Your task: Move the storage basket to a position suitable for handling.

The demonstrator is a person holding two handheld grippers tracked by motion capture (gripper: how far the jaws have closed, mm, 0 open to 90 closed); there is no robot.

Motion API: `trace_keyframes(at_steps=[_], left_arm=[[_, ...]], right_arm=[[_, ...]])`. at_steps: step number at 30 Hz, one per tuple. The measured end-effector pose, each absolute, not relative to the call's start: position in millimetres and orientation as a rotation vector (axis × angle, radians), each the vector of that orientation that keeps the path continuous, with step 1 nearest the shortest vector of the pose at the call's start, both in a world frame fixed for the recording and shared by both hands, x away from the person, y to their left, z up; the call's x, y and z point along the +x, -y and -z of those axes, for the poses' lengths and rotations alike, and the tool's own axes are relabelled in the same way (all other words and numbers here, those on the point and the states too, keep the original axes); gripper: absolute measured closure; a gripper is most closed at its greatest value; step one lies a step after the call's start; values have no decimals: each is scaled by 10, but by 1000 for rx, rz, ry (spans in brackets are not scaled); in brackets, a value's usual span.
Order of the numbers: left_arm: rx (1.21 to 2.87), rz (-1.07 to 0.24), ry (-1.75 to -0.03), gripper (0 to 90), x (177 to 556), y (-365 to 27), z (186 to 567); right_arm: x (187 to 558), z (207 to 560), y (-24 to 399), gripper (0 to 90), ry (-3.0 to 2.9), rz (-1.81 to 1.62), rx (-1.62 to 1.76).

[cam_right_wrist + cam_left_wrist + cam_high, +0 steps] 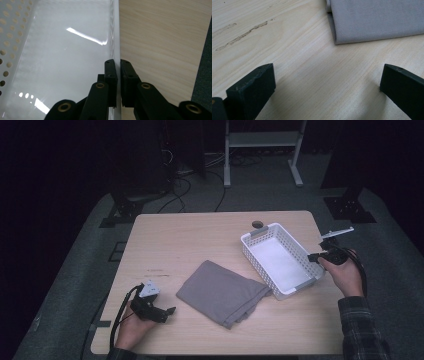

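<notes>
- Clamping the right gripper [118,82] on the near long wall of the white basket [260,236], one jaw inside, one outside, pads pressing the thin rim.
- Sitting toward the right edge of the table [165,240], basket empty, set at a slant, one short end close to the far edge.
- Lying at mid-table toward the near edge, the folded grey cloth [220,290], one corner just beside the basket's near corner.
- Resting low near the near-left corner, the left gripper [327,87], jaws wide apart with nothing but bare wood between them, cloth edge just ahead.
- Judging the step: positioning the basket by its wall, cloth not yet picked up.
- Calling next for steadying the basket, then advancing the left gripper to pinch the cloth's folded edge and lifting it toward the basket.
</notes>
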State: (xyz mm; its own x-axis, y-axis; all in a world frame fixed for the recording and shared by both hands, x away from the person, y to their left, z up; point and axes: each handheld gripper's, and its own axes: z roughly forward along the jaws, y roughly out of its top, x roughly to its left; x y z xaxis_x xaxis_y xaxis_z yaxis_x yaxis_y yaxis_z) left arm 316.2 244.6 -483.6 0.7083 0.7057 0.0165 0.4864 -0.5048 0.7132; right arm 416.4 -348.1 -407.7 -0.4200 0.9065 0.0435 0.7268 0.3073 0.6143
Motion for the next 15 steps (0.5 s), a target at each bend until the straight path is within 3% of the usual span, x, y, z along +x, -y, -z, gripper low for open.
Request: trace_keyframes(at_steps=[11,15], left_arm=[[2206,-400,-903,0,3162,-2446,4836],[2206,-400,-903,0,3162,-2446,4836]], right_arm=[[3958,4093,3553,827,-2257,-837,1478],[3916,4093,3523,662,-2249,-857,1464]])
